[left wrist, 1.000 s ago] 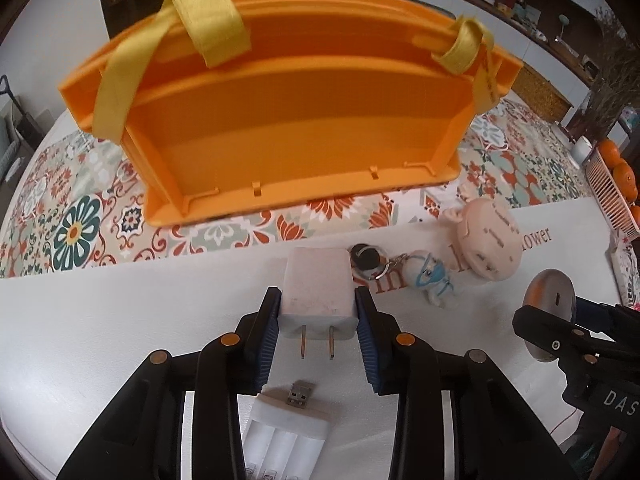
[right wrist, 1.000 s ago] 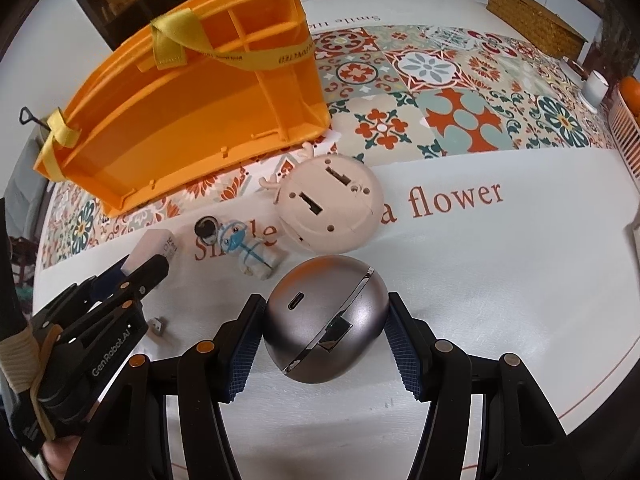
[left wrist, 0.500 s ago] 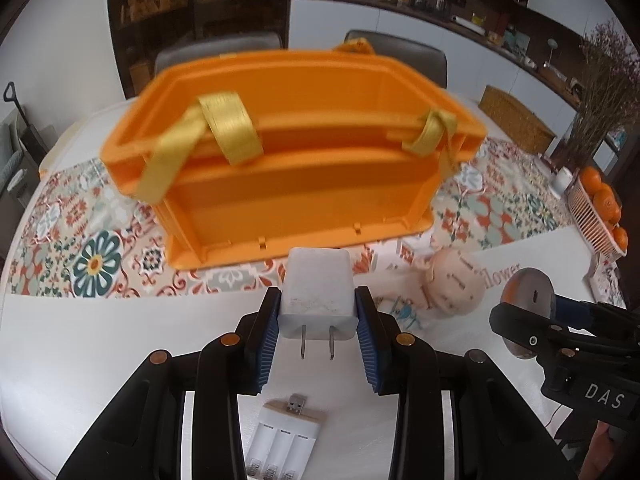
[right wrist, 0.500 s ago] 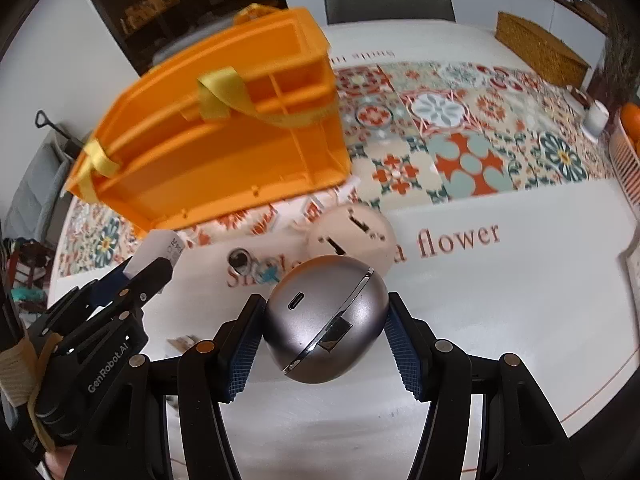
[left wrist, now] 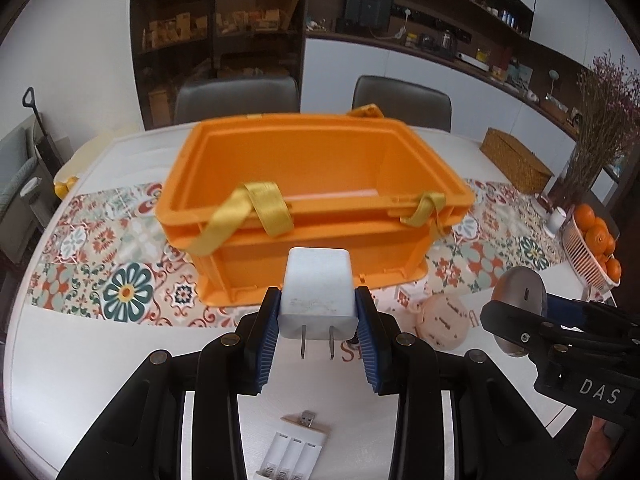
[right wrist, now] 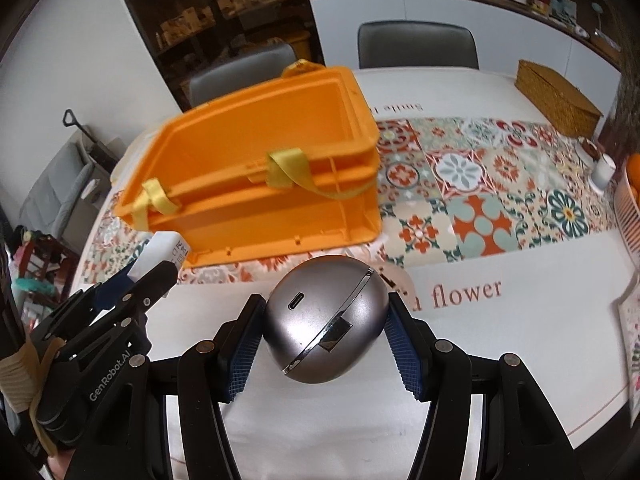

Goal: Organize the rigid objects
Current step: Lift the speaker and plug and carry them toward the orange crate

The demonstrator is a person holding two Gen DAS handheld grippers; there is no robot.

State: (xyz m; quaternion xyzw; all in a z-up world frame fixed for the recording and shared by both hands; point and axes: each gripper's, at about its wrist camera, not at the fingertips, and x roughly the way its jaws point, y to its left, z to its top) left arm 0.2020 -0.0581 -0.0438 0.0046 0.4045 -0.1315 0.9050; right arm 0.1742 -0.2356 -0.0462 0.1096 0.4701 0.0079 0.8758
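My left gripper is shut on a white plug adapter, prongs pointing back at the camera, held above the white table. An orange crate with yellow straps stands beyond it on the patterned runner, its inside bare as far as I see. My right gripper is shut on a silver egg-shaped device with a port on its face, also lifted off the table. The right gripper shows at the right of the left wrist view; the left gripper with the adapter shows at the left of the right wrist view.
A pink round toy lies on the table between the grippers. A white battery holder with a small USB plug lies near the front edge. A wicker box, a basket of oranges and two chairs stand farther off.
Both grippers have risen with their objects and tilted up. The crate now looks lower and farther, its open inside visible, and the room behind has come into view.
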